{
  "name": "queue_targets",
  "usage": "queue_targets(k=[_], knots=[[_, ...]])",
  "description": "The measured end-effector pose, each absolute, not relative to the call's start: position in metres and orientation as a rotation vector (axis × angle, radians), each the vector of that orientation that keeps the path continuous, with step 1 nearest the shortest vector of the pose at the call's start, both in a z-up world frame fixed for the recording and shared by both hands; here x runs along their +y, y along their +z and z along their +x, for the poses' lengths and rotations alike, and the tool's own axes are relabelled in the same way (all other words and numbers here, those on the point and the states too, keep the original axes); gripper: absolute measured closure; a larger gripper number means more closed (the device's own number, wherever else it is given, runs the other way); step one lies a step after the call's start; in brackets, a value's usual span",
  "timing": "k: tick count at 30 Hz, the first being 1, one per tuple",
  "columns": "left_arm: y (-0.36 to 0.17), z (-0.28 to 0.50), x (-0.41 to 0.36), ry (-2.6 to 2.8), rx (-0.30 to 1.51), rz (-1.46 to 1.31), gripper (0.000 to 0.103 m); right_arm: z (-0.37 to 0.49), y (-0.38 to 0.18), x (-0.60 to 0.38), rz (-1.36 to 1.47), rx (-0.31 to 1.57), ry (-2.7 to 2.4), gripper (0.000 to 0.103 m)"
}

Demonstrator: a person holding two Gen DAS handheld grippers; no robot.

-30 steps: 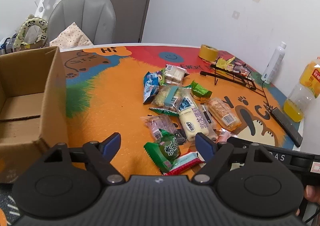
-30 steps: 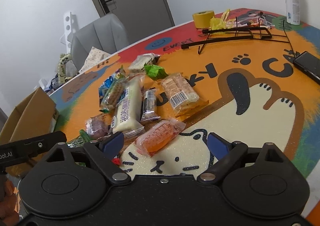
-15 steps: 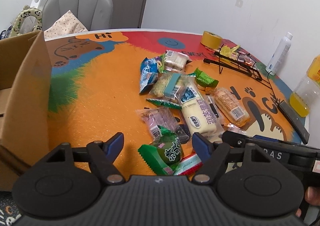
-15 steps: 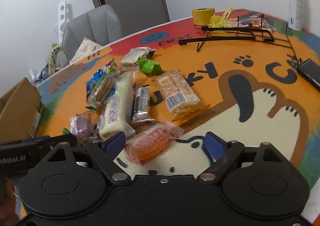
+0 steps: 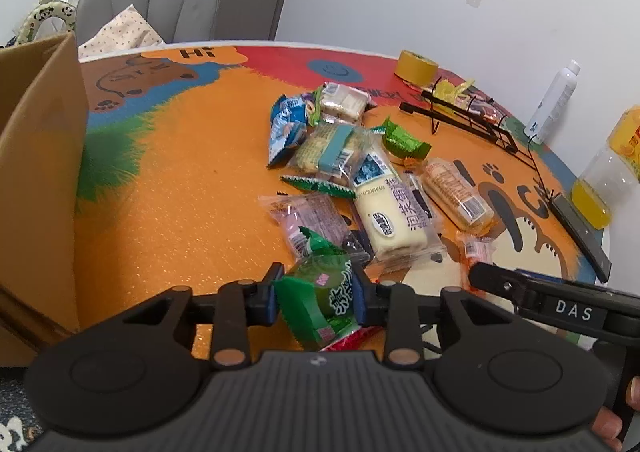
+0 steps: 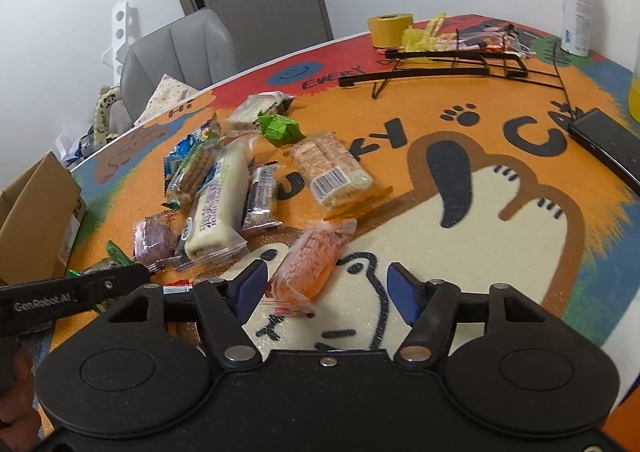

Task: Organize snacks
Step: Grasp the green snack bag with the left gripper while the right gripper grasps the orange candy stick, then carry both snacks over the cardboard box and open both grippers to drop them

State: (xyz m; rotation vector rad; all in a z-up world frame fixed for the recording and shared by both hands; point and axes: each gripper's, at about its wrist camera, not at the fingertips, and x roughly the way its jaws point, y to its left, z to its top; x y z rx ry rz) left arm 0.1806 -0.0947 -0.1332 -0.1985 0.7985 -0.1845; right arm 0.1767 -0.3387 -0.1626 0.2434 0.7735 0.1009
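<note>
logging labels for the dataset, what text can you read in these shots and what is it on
"Hi" on the table mat
"DAS" on the right hand-held gripper
"GenRobot.AI" on the left hand-held gripper
"EVERY", cut off, on the mat's red band
Snack wrapper print, including the green snack: Chinese, not legible here.
</note>
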Motion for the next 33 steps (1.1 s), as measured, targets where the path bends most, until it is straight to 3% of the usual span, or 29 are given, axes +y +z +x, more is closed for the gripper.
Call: queue_targets(k=[9, 11, 13, 16, 21, 33], knots=[[-0.121, 0.169, -0.082, -0.171, 0.766, -0.213, 0.071, 0.182, -0.167, -0.315, 0.154, 0.762, 0.071, 0.03], [-0.119, 0.166, -0.079, -0.17, 0.758, -0.218, 0.071, 0.181, -0.168, -0.306, 0.106, 0.757, 0.073, 0.037], [-0.118, 0.164, -0.075, -0.167, 0.753, -0.225, 0.071, 0.179, -0.166, -0.299, 0.057, 0.755, 0.069, 0.06], [-0.117, 0.161, -0.071, -0.171, 0.749, -0.235, 0.071, 0.178, -0.163, -0.298, 0.062, 0.769, 0.078, 0.074], [-0.112, 0.155, -0.065, -0.183, 0.728, -0.248, 0.071, 0.173, -0.154, -0.297, 0.118, 0.765, 0.11, 0.08], [-0.091, 0.131, -0.041, -0.147, 0.66, -0.271, 0.071, 0.163, -0.137, -0.276, 0.148, 0.74, 0.185, 0.084]])
